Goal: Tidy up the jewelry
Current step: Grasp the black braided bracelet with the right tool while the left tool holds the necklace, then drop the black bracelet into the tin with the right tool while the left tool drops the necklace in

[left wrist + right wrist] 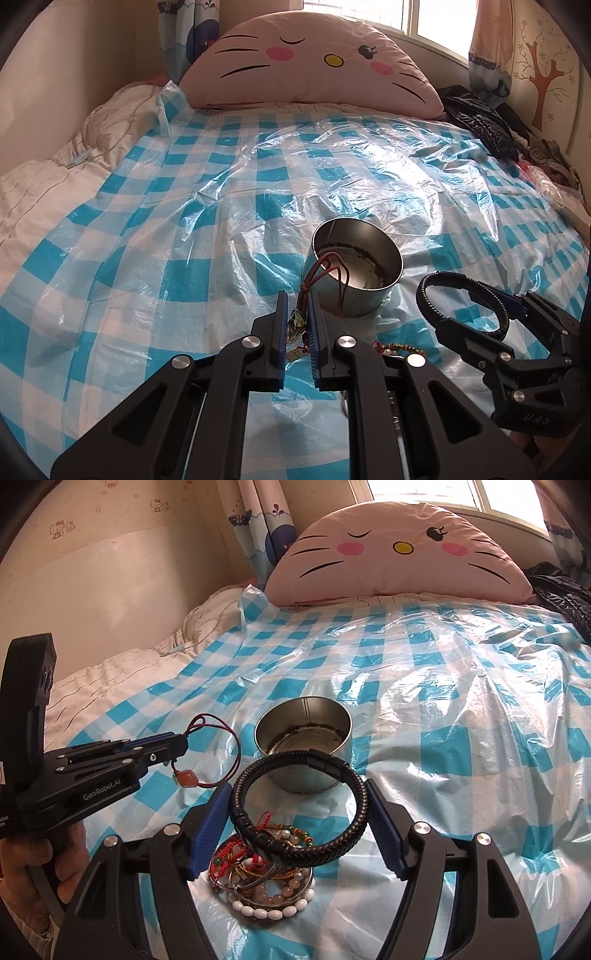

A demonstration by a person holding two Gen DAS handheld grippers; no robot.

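Note:
My left gripper (pixel 297 297) is shut on a red cord necklace (pixel 341 280), lifted just in front of the round metal tin (pixel 384 236). The cord loops over the tin's near rim. In the right wrist view the left gripper (pixel 183 743) hangs at the left, and the necklace's orange pendant (pixel 183 777) dangles under it. My right gripper (pixel 299 805) is shut on a black braided bracelet (pixel 325 853), held across its blue pads above a pile of beaded bracelets (pixel 266 893). The right gripper (pixel 465 310) and the black bracelet (pixel 424 295) sit right of the tin (pixel 332 720).
A blue-and-white checked plastic sheet (pixel 221 206) covers the bed. A pink cat-face pillow (pixel 306 59) lies at the head, a black jacket (pixel 480 125) at the far right, a white quilt (pixel 44 192) along the left wall. A hand (pixel 26 856) holds the left gripper.

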